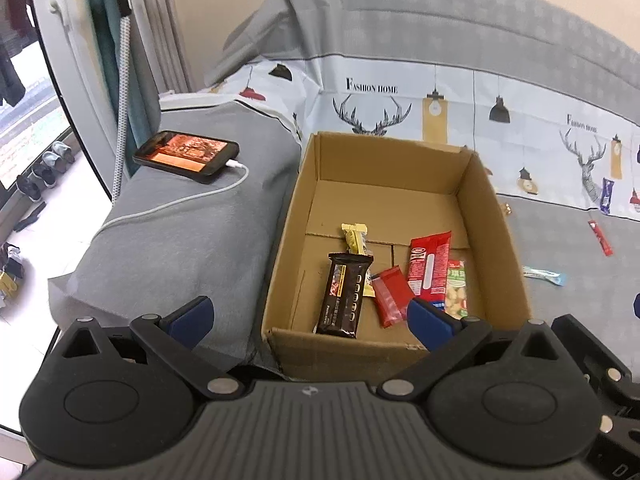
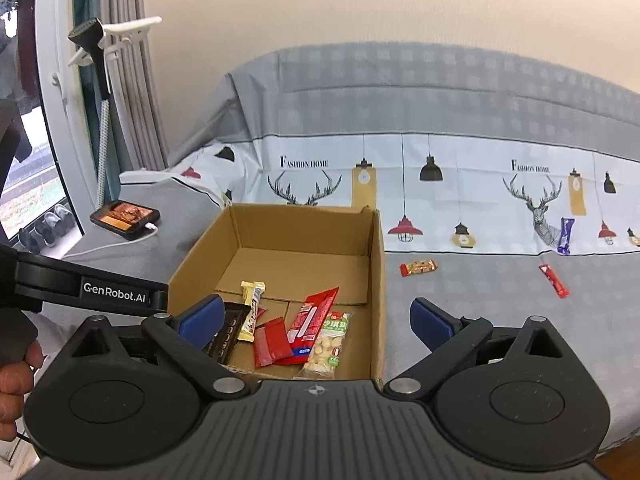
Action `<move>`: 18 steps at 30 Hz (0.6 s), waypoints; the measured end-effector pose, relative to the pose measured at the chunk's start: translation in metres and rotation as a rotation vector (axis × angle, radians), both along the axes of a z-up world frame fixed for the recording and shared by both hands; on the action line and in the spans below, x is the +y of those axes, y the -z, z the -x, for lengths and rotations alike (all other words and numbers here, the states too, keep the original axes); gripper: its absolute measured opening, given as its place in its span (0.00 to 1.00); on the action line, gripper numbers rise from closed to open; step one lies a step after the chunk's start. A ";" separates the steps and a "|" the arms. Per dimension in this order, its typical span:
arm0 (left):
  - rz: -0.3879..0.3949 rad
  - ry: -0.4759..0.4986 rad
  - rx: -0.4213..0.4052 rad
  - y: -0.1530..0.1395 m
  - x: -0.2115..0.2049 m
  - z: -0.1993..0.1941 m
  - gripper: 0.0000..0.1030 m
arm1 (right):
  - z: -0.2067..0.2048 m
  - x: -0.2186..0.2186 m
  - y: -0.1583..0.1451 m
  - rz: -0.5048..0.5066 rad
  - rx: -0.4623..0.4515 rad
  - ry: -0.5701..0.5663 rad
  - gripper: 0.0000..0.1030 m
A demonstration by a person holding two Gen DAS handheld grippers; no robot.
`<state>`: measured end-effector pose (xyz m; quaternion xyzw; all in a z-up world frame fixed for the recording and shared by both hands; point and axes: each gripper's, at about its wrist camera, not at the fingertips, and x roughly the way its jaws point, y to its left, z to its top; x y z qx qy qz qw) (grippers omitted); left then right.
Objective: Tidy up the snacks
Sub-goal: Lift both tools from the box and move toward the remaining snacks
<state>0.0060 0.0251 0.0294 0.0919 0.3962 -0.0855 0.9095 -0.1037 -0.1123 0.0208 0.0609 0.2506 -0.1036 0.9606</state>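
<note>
Snacks are seen partly gathered in an open cardboard box [image 1: 400, 184] set on a grey-covered sofa.

Left wrist view: the left gripper [image 1: 310, 322] is held above the near edge of the box with its blue-padded fingers [image 1: 430, 322] spread wide; nothing is held between them. On the box floor five packets are recorded: a dark bar [image 1: 345, 294], a yellow bar [image 1: 356, 237] partly under its far end, a small red packet [image 1: 390, 296], a long red packet [image 1: 428, 268] and a green-and-white packet [image 1: 457, 290] lying just beside the right wall. Outside the box, on the seat to the right, a thin red stick [image 1: 600, 237] and a light blue packet [image 1: 545, 276] are noted; a purple packet [image 1: 607, 196] leans against the patterned backrest. A phone [image 1: 186, 155] with a lit screen and a white cable plugged in rests on the grey cushion to the left.

Right wrist view: the right gripper [image 2: 316, 320] is held over the near right corner of the box [image 2: 376, 280], its fingers [image 2: 430, 322] likewise wide apart and empty. The same five packets are seen inside. Right of the box, an orange-red packet [image 2: 419, 267], the red stick [image 2: 554, 280] and the purple packet [image 2: 565, 235] lie well apart. At the left edge, part of the other gripper's body and a hand [image 2: 16, 376] are visible.
</note>
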 end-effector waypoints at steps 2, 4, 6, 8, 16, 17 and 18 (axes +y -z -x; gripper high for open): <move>0.001 0.003 -0.015 -0.004 0.002 0.009 1.00 | 0.009 0.003 -0.003 0.003 -0.013 -0.005 0.97; 0.001 0.008 -0.030 -0.008 0.003 0.019 1.00 | 0.017 0.006 -0.006 0.006 -0.023 -0.011 0.97; 0.000 0.011 -0.046 -0.011 0.005 0.028 1.00 | 0.025 0.008 -0.009 0.007 -0.036 -0.018 0.98; 0.001 0.012 -0.056 -0.014 0.005 0.034 1.00 | 0.032 0.010 -0.011 0.011 -0.047 -0.022 0.98; 0.015 0.018 -0.084 -0.021 0.008 0.054 1.00 | 0.052 0.014 -0.017 0.017 -0.072 -0.019 0.99; 0.016 0.018 -0.087 -0.021 0.008 0.056 1.00 | 0.054 0.014 -0.018 0.018 -0.074 -0.019 0.99; 0.016 0.019 -0.088 -0.022 0.008 0.057 1.00 | 0.055 0.014 -0.018 0.019 -0.076 -0.019 0.99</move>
